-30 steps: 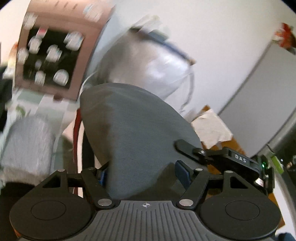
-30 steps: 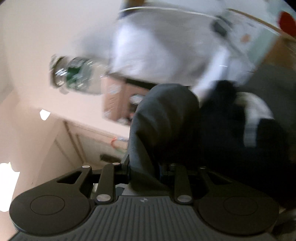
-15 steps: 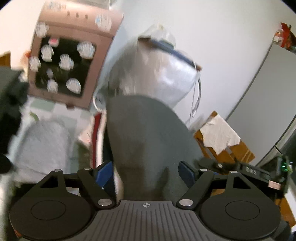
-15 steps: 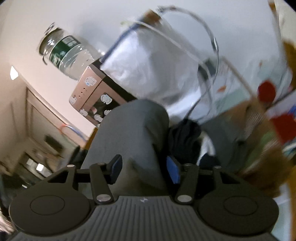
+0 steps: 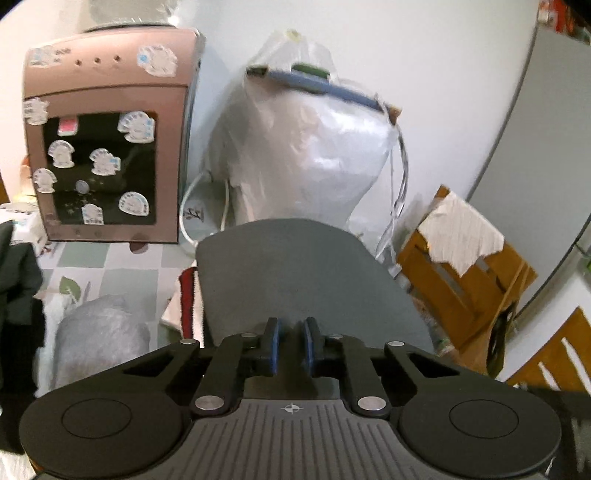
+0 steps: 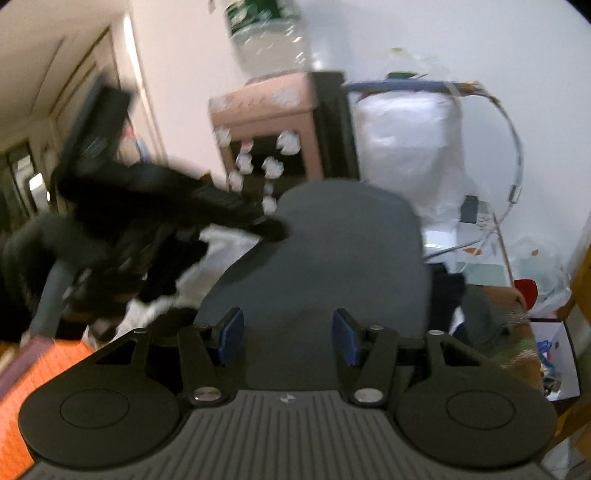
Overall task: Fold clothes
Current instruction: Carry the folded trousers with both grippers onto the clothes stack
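Mostly blur — water bottle (image 6: 266,33) green label unreadable, appliance (image 5: 107,147) stickers illegible.

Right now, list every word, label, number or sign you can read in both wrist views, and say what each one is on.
No text here can be read.
Stickers on the pink appliance: too small and blurred to read.
Green label on the water bottle: blurred, unreadable.
Grey garment: no print shows.
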A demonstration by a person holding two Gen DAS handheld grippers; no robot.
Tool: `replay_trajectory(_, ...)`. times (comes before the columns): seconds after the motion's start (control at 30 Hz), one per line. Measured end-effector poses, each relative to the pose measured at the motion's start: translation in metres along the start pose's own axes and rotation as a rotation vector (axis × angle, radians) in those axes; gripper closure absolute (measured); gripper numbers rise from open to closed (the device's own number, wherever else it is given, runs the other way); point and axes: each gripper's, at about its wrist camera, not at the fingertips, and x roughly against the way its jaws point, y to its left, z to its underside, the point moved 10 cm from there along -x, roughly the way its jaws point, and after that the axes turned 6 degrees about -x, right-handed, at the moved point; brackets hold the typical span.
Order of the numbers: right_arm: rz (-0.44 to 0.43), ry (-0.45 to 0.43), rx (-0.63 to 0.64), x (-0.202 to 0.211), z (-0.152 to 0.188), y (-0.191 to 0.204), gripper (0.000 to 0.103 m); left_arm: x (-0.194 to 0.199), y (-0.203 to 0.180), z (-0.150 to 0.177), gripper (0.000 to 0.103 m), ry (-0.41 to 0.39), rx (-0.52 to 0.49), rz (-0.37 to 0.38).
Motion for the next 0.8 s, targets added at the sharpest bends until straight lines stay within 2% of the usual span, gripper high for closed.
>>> replay_trajectory(0.13, 0.106, 0.018, 0.099, -0.018, 0.021, 0.006, 0.043, -0.029, 0.010, 0.013, 0.083, 0.061, 0.012, -0.014)
replay_trajectory(0.23, 0.129, 0.025, 0.107, -0.026, 0.029, 0.007, 0.043, -0.038, 0.013, 0.020, 0.082, 0.072, 0.003, -0.018)
replay_trajectory(0.33, 0.132, 0.017, 0.095, -0.022, 0.026, 0.008, 0.043, -0.032, 0.015, 0.019, 0.079, 0.050, 0.011, -0.007)
replay_trajectory(0.37, 0.132, 0.012, 0.089, -0.020, 0.024, 0.009, 0.043, -0.028, 0.015, 0.018, 0.077, 0.043, 0.012, -0.009)
replay_trajectory(0.43, 0.127, 0.007, 0.075, -0.013, 0.020, 0.011, 0.043, -0.017, 0.015, 0.018, 0.062, 0.037, 0.008, -0.011)
replay_trajectory(0.57, 0.125, 0.006, 0.064, 0.005, 0.017, 0.018, 0.043, 0.013, 0.011, 0.022, 0.050, 0.025, 0.018, -0.003)
replay_trajectory(0.63, 0.126, 0.008, 0.059, 0.016, 0.017, 0.024, 0.042, 0.031, 0.008, 0.026, 0.041, 0.016, 0.024, 0.002)
replay_trajectory(0.8, 0.136, 0.007, 0.053, 0.055, 0.020, 0.044, 0.038, 0.088, -0.002, 0.044, 0.035, -0.015, 0.037, -0.006)
